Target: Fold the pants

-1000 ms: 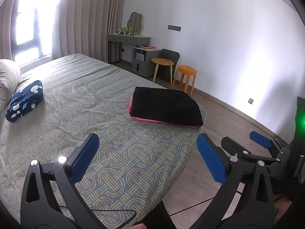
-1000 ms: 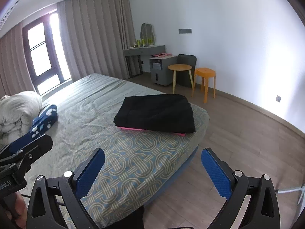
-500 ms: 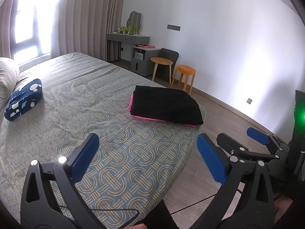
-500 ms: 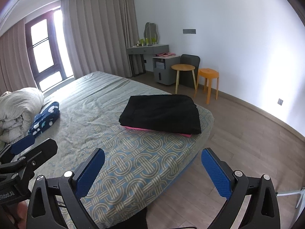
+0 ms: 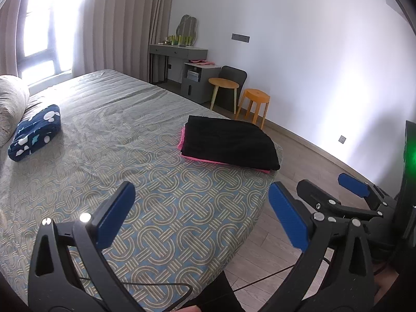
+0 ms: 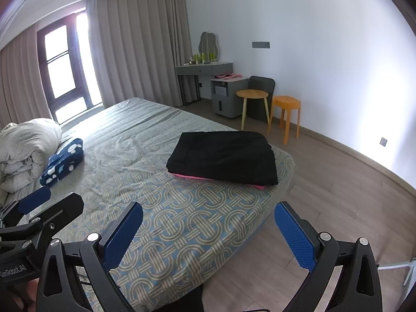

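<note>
Both my grippers hang over the near corner of the bed (image 5: 109, 140), clear of the cloth. My left gripper (image 5: 201, 214) has its jaws spread wide, nothing between the blue pads (image 5: 114, 214). My right gripper (image 6: 208, 236) is likewise wide, pads bare; its fingers frame the bed edge and the wooden floor (image 6: 338, 208). From the left wrist view, the right gripper shows at the lower right, off the bed's side over the floor.

The black pants (image 6: 223, 157) lie folded in a flat rectangle near the bed's far right corner, well apart from both grippers. They rest on a pink garment (image 5: 197, 157), of which only a thin rim shows along the near and left edges.

Far left on the bed: a navy patterned bundle (image 6: 63, 160) touching a rolled pale duvet (image 6: 24, 148). Beyond the bed, by the wall: a round wooden side table (image 6: 252, 95) and an orange stool (image 6: 286, 104), side by side.
</note>
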